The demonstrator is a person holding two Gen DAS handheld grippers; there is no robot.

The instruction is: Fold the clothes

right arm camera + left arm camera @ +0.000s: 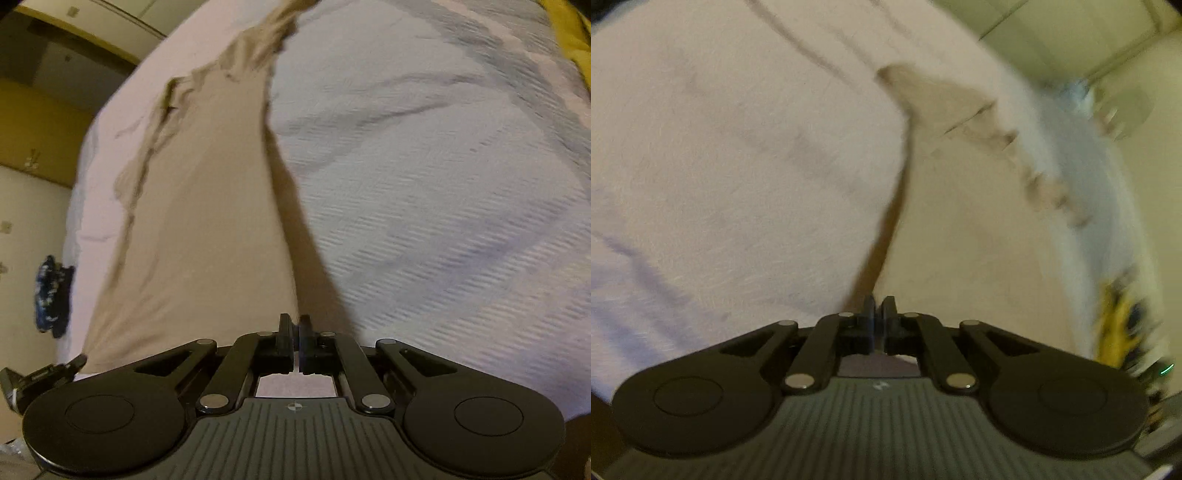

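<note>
A beige garment (960, 229) lies stretched over a white textured bedspread (720, 147). My left gripper (878, 306) is shut on the garment's near edge, which runs up from the pinched jaws. In the right wrist view the same beige garment (207, 221) stretches away over the bedspread (443, 184), rumpled at its far end. My right gripper (294, 325) is shut on the garment's near edge. The left gripper's tip (44, 373) shows at the lower left of the right wrist view. Both frames are motion-blurred.
A yellow and dark patterned cloth (1119, 321) lies at the bed's right edge. A dark blue patterned item (51, 295) hangs beside the bed on the left. A yellow cloth (569, 33) sits at the far right. Cabinets and walls stand behind the bed.
</note>
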